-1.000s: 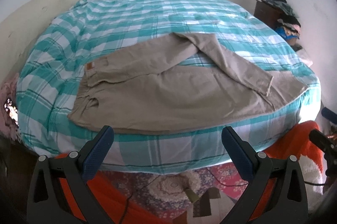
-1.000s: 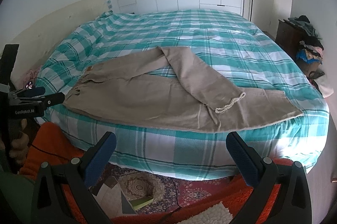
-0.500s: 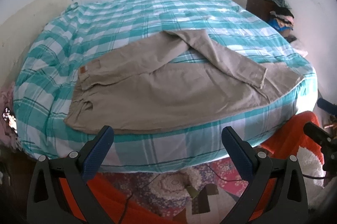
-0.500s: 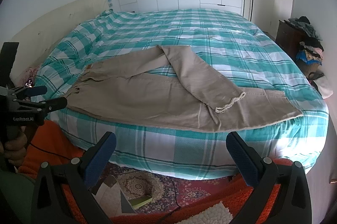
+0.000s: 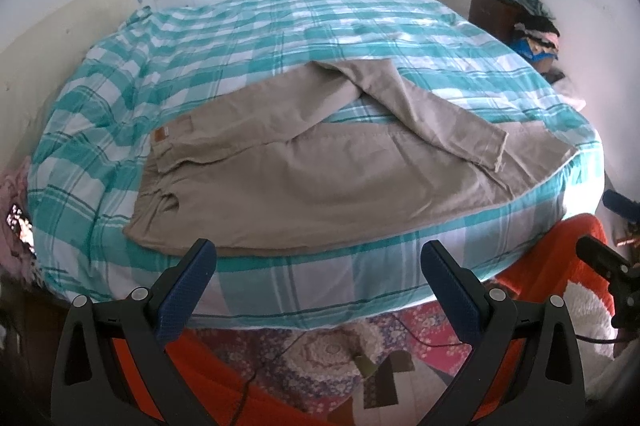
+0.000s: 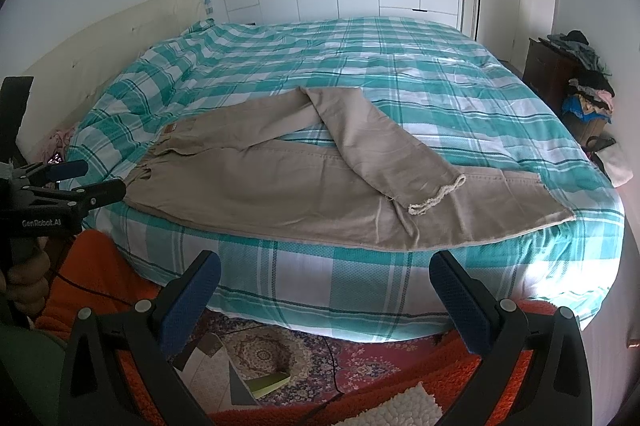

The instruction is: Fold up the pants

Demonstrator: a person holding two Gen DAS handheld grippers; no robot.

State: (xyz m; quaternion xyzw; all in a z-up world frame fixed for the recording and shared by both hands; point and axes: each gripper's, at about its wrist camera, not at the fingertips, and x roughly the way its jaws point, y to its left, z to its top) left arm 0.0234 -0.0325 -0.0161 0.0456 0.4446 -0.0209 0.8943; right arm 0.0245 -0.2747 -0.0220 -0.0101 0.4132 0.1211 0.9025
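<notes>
Change since earlier: both views have drifted slightly, so the bed sits a little higher in the left wrist view; the pants lie as they did.
Pants: beige pants (image 5: 312, 162) spread on the near half of the bed (image 6: 360, 58), waistband to the left, the far leg crossed over the near one, its frayed hem (image 6: 438, 195) resting on it.
Left gripper: left gripper (image 5: 318, 266) hangs short of the bed edge, fingers (image 5: 188, 286) spread wide, holding nothing.
Right gripper: right gripper (image 6: 325, 278) likewise, fingers (image 6: 456, 300) apart and empty.
Risk: the near leg runs along the mattress edge, so a tug there could slide it off; pinching the hem may also catch the checked duvet (image 5: 248, 26) or the lower leg.
Writing: "GenRobot.AI" on the left gripper's body (image 6: 42, 223); the waistband patch (image 5: 161, 135) is too small to read.
</notes>
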